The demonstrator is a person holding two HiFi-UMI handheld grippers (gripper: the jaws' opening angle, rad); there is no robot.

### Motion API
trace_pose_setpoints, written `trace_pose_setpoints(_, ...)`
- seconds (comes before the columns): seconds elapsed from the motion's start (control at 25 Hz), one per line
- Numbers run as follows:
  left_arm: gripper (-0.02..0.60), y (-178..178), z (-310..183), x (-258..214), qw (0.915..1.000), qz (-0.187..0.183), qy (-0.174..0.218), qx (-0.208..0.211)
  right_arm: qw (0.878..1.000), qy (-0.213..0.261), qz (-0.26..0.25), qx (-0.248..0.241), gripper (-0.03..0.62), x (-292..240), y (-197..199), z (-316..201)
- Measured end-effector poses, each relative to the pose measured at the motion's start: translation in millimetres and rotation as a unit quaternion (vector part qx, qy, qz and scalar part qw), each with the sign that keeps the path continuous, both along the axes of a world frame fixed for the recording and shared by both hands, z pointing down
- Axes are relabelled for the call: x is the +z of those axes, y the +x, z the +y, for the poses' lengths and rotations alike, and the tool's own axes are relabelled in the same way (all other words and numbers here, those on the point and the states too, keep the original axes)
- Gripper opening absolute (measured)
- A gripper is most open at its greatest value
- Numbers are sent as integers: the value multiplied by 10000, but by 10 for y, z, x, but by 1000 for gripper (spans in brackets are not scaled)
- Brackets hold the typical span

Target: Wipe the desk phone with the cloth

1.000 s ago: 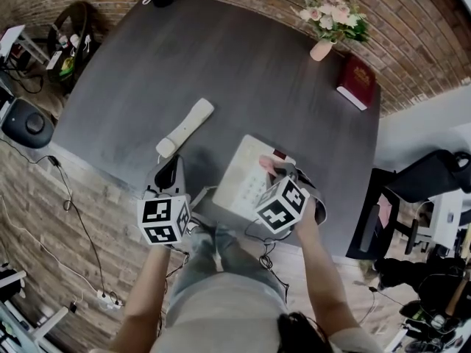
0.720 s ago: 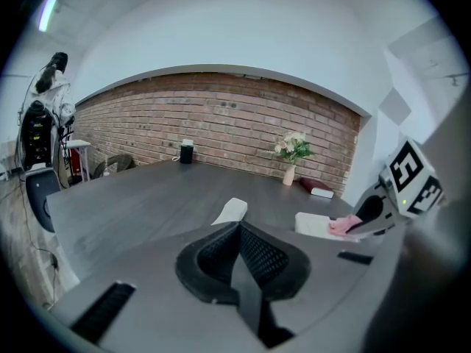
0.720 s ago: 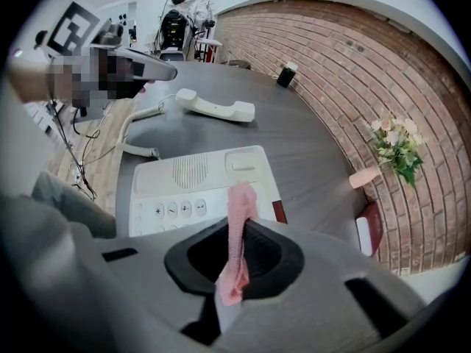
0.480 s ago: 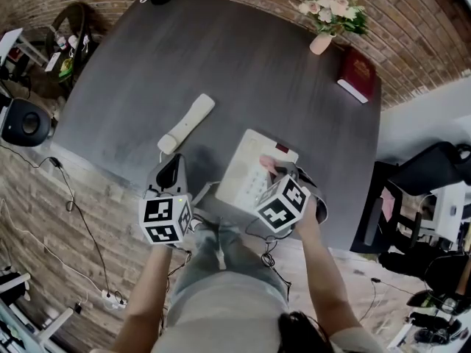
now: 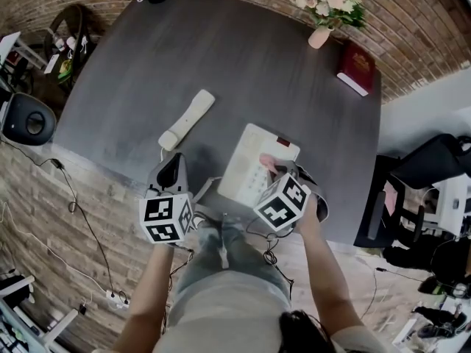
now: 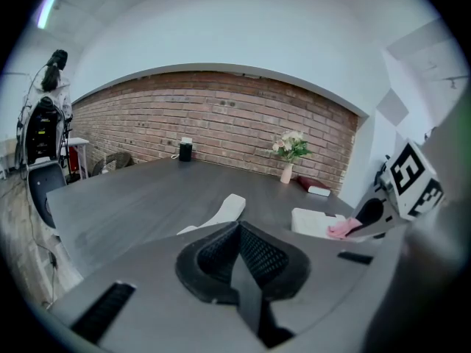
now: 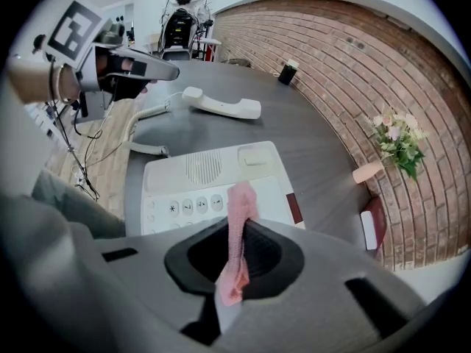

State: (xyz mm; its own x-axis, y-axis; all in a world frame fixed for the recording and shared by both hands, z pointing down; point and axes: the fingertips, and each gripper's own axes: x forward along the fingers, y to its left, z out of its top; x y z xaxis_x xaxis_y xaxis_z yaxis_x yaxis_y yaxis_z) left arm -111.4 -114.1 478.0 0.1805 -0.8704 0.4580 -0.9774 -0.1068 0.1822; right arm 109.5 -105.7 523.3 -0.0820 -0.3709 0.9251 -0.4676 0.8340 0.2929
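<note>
The pink cloth [image 7: 239,201], clamped in the closed right gripper [image 5: 272,166], is drawn slightly nearer over the desk phone [image 5: 239,160] keypad, so wiping is judged under way; the left gripper [image 6: 237,259] is held closed, empty, nearby.

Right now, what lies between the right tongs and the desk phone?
The pink cloth: the right tongs are shut on it, and its free end reaches out over the desk phone. The right gripper view shows this.

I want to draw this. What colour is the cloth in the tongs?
Pink. The cloth shows best in the right gripper view.
</note>
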Motion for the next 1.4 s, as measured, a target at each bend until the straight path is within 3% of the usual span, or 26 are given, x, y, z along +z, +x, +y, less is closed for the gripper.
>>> trace_pose_setpoints(1.4, 5, 10, 276, 126, 9999, 35, -77, 138, 9998, -196, 80, 63, 23, 146, -33, 419)
